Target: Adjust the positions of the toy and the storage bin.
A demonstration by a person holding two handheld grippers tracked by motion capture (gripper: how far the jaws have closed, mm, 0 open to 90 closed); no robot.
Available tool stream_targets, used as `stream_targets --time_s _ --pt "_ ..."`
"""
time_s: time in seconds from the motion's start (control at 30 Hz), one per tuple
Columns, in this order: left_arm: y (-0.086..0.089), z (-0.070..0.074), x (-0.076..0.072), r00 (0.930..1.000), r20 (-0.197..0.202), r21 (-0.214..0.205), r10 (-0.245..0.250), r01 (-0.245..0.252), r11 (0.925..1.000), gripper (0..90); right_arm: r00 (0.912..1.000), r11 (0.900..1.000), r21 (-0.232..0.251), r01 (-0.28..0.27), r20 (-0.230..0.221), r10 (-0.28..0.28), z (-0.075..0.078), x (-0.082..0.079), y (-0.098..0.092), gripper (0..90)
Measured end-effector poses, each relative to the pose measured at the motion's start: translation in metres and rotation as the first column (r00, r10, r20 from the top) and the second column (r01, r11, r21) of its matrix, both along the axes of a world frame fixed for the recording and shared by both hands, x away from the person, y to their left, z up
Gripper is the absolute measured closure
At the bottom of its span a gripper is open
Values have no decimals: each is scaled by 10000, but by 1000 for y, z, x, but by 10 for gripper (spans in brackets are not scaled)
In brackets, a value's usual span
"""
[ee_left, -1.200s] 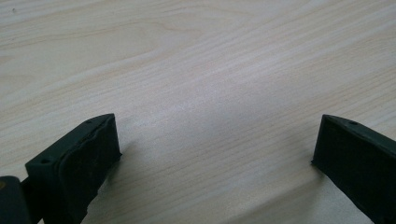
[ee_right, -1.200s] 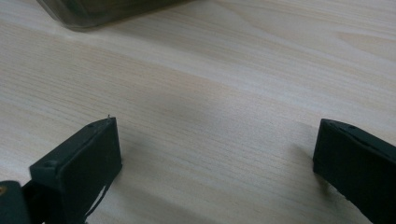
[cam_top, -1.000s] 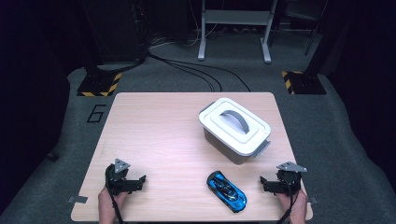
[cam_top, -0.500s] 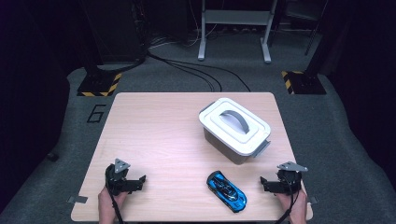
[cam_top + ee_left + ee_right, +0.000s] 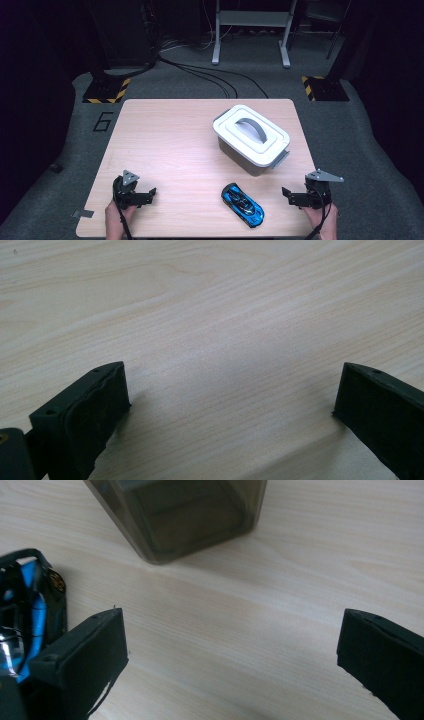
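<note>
Blue toy car [image 5: 243, 204] lies on the wooden table [image 5: 165, 145] between two hand-held grippers, closer to the right gripper [image 5: 292, 196], whose jaws gape wide and empty toward it. Across the table, the left gripper [image 5: 146, 195] rests low at the near edge, jaws equally wide, gripping nothing. Glossy, black-trimmed, the car sits angled, just before a lidded grey box [image 5: 251, 139].
</note>
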State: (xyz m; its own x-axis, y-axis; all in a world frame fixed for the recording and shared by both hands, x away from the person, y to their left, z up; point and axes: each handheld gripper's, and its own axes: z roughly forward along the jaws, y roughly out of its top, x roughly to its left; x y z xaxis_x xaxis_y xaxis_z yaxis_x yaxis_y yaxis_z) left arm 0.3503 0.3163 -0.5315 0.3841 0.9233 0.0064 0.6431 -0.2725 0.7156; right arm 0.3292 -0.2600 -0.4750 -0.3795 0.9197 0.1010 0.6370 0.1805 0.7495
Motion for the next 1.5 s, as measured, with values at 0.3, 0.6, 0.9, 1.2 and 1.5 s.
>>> stream_targets --time_s 0.3,0.6,0.9,1.2,1.5 --pt "0 0 0 10000 4 0 3 -3 10000 11 9972 9989 170 -427 620 415 42 6 6 0" --pt "0 0 0 10000 3 0 5 -5 10000 11 9922 9960 1 -897 866 894 67 29 24 0" --pt "0 0 0 10000 21 -14 5 -5 10000 11 9868 9903 -221 -1371 843 1385 78 56 43 0" --pt "0 0 0 10000 31 9 15 -15 10000 12 9828 9845 -379 -1713 630 1735 81 90 61 0" --pt "0 0 0 10000 39 9 32 -32 10000 12 9822 9838 -435 -1742 637 1767 76 108 67 160"
